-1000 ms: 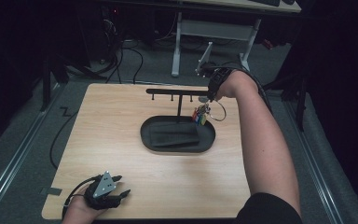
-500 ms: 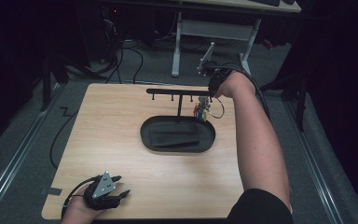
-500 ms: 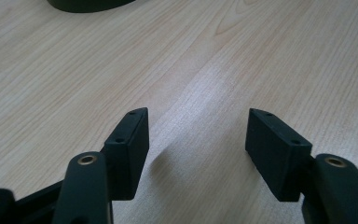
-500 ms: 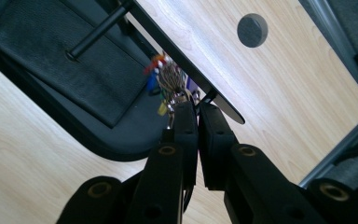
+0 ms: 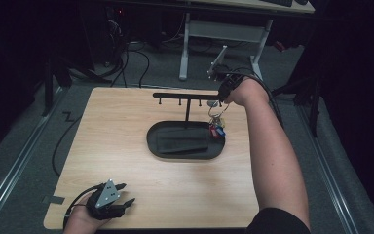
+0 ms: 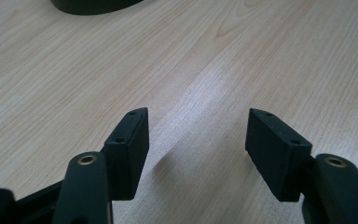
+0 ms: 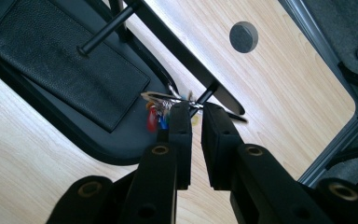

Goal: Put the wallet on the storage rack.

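Now the table (image 5: pixel 126 141) bears the black tray (image 5: pixel 185 142) with its hook rack (image 5: pixel 185 96); keys (image 5: pixel 216 127) hang at the rack's right end. Right gripper (image 7: pixel 196 112), its jaws just starting to part, is letting go—keys seem hung. Left gripper (image 6: pixel 196 135) rests spread at the near-left corner.

Bunch of keys (image 7: pixel 161 112): blurred in the right gripper view, partly behind the tips of the right gripper (image 7: pixel 195 114); ring and hook contact cannot be told. In the high view the keys (image 5: pixel 216 127) are too small to count. Tray (image 6: pixel 93 5): cut off by the top edge of the left gripper view. Stand (image 7: pixel 177 49): both ends of its bar run beyond view. Person's left hand (image 5: pixel 85 218): cut by the bottom edge.
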A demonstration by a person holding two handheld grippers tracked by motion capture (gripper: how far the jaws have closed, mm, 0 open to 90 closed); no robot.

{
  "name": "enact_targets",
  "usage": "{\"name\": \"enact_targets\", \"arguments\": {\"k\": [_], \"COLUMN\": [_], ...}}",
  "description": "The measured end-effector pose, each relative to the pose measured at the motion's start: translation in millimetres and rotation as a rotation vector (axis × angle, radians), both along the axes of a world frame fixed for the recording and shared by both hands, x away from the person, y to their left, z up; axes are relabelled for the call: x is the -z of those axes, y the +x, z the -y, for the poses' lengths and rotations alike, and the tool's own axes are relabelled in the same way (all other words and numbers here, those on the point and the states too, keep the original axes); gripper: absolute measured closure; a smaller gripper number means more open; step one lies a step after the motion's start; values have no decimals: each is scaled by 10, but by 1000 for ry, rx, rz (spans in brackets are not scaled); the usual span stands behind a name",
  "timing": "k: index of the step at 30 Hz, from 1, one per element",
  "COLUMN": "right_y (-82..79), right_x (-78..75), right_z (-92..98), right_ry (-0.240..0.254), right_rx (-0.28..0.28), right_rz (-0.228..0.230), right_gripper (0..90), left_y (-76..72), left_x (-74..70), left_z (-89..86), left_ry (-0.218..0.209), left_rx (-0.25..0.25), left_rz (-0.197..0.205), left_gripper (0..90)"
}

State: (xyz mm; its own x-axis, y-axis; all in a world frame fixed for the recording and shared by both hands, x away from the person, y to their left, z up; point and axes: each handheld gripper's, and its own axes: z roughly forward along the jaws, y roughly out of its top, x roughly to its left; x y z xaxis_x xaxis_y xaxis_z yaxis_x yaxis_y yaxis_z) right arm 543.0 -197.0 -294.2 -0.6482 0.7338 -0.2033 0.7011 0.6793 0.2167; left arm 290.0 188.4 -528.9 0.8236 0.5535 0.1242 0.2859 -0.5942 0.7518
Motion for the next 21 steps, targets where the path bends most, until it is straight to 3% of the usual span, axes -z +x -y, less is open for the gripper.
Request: {"name": "enact_targets", "arguments": {"k": [21], "right_y": [-306], "right_x": [61], "right_z": [120], "right_ry": [56], "right_rx": [9], "right_rz": [15], "right_gripper": [766], "left_y": [-22], "left_x": [10], "left_z": [23], "left_ry": [3], "left_rx": [9], "left_rz": [0], "left_gripper": [406]}}
